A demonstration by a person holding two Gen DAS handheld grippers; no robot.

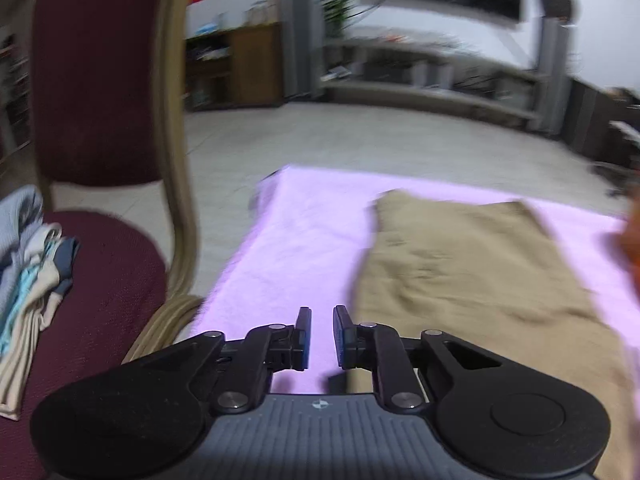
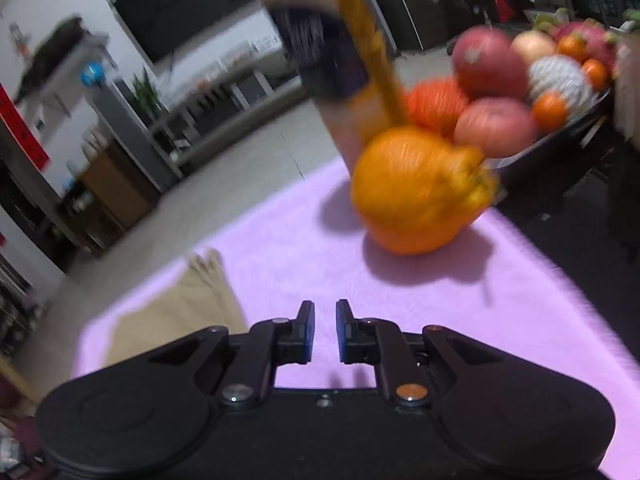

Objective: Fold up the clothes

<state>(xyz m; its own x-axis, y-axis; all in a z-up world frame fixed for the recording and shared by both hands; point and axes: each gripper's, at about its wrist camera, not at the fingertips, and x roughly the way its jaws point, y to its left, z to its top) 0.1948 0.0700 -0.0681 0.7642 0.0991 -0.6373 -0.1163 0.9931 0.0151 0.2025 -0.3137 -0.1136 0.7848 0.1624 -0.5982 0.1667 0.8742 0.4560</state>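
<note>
A tan garment (image 1: pixel 472 264) lies flat on the pink cloth (image 1: pixel 296 240) that covers the table. My left gripper (image 1: pixel 322 312) hovers over the pink cloth just left of the garment's near edge, jaws a little apart and empty. In the right wrist view the same tan garment (image 2: pixel 176 312) lies at the lower left. My right gripper (image 2: pixel 325 306) is above bare pink cloth (image 2: pixel 500 304) to the garment's right, jaws a little apart and empty. Both views are blurred by motion.
A dark red chair (image 1: pixel 100 80) stands left of the table with a pile of folded clothes (image 1: pixel 28 280) on its seat. A large orange fruit (image 2: pixel 416 192) sits on the cloth ahead of the right gripper. A fruit bowl (image 2: pixel 532 92) stands behind it.
</note>
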